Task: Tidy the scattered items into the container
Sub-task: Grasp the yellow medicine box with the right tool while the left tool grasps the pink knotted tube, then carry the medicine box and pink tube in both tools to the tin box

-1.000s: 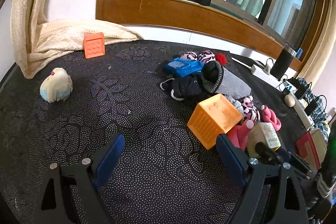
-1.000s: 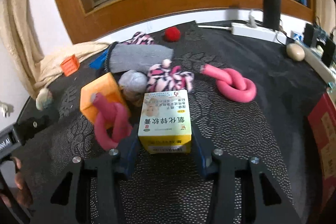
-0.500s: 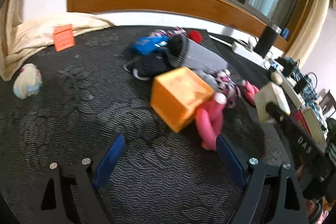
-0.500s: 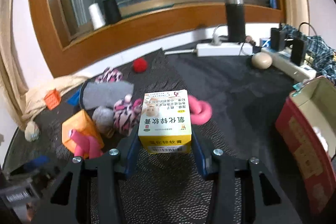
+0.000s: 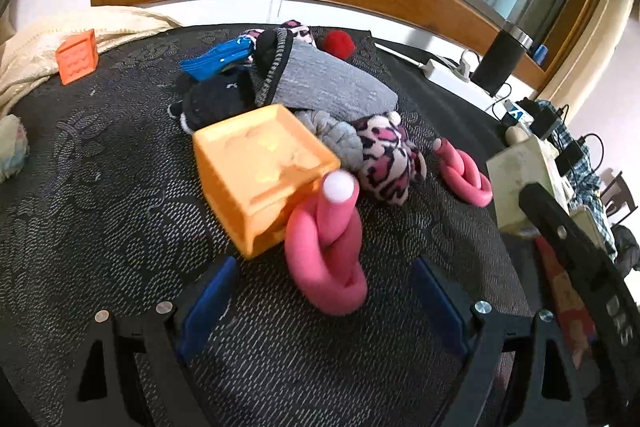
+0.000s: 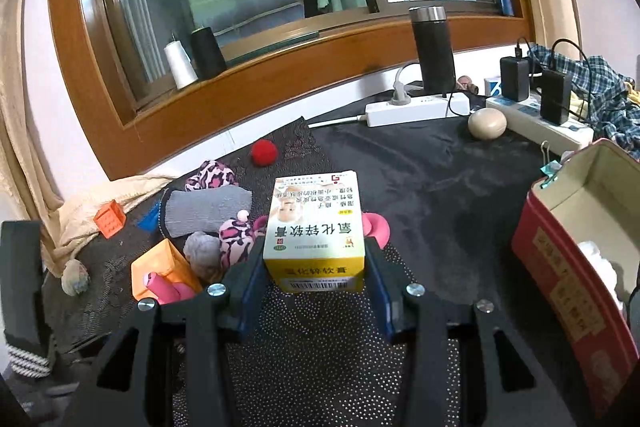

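Note:
My right gripper (image 6: 316, 267) is shut on a yellow-and-white medicine box (image 6: 316, 227), held above the dark cloth; the box also shows in the left wrist view (image 5: 520, 183). A red open container (image 6: 576, 259) stands at the right. My left gripper (image 5: 320, 291) is open and empty, low over the cloth, with a knotted pink foam tube (image 5: 328, 247) just ahead between its fingers. The tube leans on an orange cube (image 5: 260, 171). Behind lie a grey beanie (image 5: 320, 79), a pink leopard sock (image 5: 388, 163) and a second pink tube (image 5: 464, 175).
A small orange block (image 5: 76, 55) and cream cloth (image 5: 32, 55) lie far left. A red pompom (image 5: 338, 43) and blue item (image 5: 220, 59) sit at the back. Power strips (image 6: 416, 107), a black flask (image 6: 434, 51) and a beige egg shape (image 6: 486, 123) line the right rear.
My left gripper has moved forward to the pink tube and orange cube. My right gripper has lifted the medicine box and swung right, bringing the red container into view.

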The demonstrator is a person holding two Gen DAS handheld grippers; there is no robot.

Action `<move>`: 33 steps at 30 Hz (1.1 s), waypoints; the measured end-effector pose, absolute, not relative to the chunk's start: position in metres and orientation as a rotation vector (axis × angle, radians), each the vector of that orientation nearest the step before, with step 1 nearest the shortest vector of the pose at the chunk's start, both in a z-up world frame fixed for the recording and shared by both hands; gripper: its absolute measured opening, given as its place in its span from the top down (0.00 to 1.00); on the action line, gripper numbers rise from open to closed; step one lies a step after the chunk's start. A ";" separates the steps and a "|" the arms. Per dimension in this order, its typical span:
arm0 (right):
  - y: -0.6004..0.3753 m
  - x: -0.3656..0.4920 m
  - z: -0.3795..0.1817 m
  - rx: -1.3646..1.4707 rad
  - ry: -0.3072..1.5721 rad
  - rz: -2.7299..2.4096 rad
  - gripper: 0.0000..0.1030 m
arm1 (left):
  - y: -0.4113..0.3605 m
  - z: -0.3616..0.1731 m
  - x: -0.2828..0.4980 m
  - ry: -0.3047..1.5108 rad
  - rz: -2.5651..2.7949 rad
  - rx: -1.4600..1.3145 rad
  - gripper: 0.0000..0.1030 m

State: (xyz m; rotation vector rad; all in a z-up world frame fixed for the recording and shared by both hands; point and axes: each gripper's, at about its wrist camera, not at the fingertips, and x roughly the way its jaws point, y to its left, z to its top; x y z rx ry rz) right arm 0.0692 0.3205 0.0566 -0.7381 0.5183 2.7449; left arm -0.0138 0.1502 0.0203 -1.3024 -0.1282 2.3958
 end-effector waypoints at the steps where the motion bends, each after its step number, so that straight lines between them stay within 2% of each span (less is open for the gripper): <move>1: 0.320 0.069 0.057 -0.735 0.520 2.746 0.52 | 0.151 0.021 -0.016 -0.129 2.398 -1.299 0.12; 11: 0.319 0.069 0.056 -0.735 0.524 2.751 0.52 | 0.151 0.012 -0.029 -0.122 2.449 -1.280 0.12; 12: 0.319 0.069 0.056 -0.735 0.522 2.750 0.52 | 0.150 0.012 -0.028 -0.113 2.457 -1.274 0.16; 13: 0.319 0.069 0.056 -0.735 0.519 2.749 0.52 | 0.150 0.012 -0.028 -0.090 2.478 -1.270 0.30; 16: 0.318 0.069 0.055 -0.736 0.516 2.749 0.52 | 0.146 0.014 -0.029 -0.081 2.469 -1.275 0.55; 18: 0.318 0.069 0.056 -0.734 0.512 2.750 0.52 | 0.144 0.016 -0.027 -0.088 2.458 -1.279 0.61; 33: 0.320 0.069 0.055 -0.730 0.520 2.745 0.52 | 0.142 0.042 0.000 -0.119 2.432 -1.196 0.63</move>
